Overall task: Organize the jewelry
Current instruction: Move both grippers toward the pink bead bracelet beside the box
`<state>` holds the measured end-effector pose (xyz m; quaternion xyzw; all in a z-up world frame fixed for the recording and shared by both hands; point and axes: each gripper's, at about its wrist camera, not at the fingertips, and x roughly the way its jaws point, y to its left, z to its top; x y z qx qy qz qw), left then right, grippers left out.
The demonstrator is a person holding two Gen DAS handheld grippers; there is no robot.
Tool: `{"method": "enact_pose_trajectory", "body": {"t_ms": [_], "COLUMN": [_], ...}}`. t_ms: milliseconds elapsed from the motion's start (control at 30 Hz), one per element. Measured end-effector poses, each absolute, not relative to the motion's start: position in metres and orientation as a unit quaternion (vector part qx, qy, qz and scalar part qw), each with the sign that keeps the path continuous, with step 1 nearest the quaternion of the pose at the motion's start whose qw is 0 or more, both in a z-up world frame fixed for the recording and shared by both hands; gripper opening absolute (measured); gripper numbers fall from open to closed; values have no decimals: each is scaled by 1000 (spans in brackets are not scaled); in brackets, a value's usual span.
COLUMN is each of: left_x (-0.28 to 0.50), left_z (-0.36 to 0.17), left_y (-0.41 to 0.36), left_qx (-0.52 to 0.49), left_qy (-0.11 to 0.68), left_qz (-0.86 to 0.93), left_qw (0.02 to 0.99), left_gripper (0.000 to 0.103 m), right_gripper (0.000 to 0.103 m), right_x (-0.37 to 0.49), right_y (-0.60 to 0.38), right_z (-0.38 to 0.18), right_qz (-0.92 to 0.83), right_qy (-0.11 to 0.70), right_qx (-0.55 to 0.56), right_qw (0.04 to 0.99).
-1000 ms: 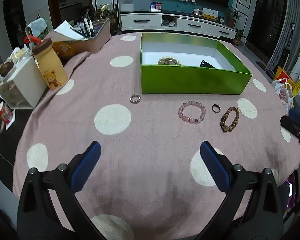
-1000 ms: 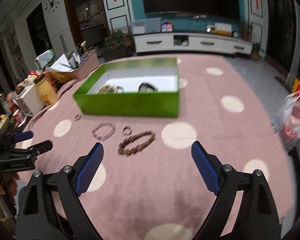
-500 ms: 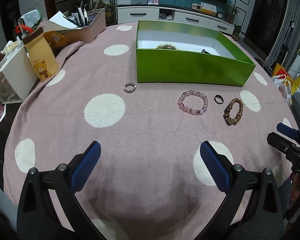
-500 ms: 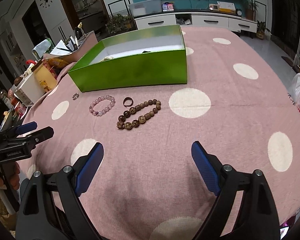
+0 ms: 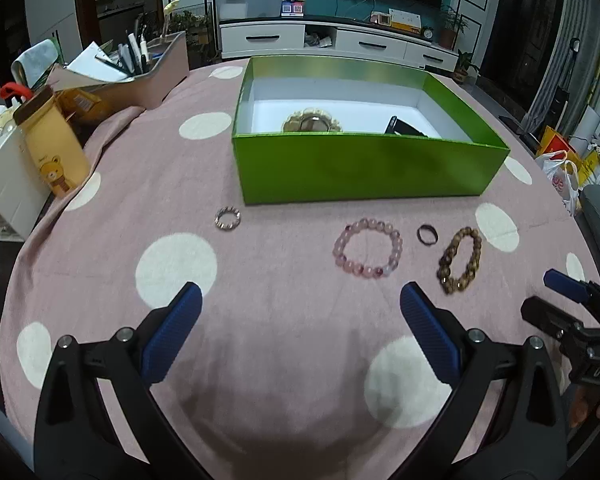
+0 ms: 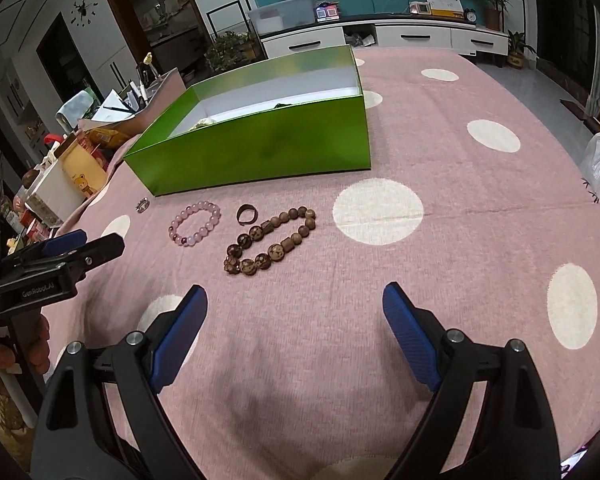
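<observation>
Both grippers are hanging over the near part of the pink dotted tablecloth (image 6: 440, 152), and both are standing with the jaws spread wide and nothing between them. Four pieces of jewelry are lying in a loose row in front of the green box (image 5: 364, 168), not yet inside it: a small beaded ring (image 5: 227, 218) at the left, then the pink bracelet (image 5: 367, 253), a dark ring (image 5: 427, 234) and the brown bead bracelet (image 6: 271, 241).

The relation that matters is this one — the brown bead bracelet is lying ahead of the right gripper (image 6: 296, 332) and a little to its left side, nearer to it than any other piece. Its long axis is running diagonally, from near-left to far-right in the right wrist view. The left gripper (image 5: 300, 332) is facing more the pink bracelet, which is sitting ahead and slightly to the right of its jaws.

Probably the right hand is the better one for the brown bracelet — closing across its short width, not along its length.
</observation>
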<state>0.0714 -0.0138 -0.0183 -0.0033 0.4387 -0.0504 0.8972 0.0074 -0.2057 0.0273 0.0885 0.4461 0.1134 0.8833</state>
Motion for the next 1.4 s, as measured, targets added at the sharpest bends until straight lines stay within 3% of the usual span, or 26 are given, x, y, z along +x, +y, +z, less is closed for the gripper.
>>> {"method": "enact_pose_trajectory", "body": {"t_ms": [400,833,1400], "left_x": [107,131,139], "left_z": [-26,-54,-60], "left_y": [-36,-51,-58], "left_qx": [12,31,37], "left_qy": [435,457,460], "left_qz": [-54,-48,-61], "left_qw": [899,888,885], "left_gripper": [91,62,56], "right_gripper": [89,89,89], "right_x": [19,23,22], "right_y": [-210,-216,-225], "right_z": [22,20,21], "right_qz": [107,102,106], "right_qy": [443,437,422], "right_qx": [100,109,133], "right_qw": [885,887,890]}}
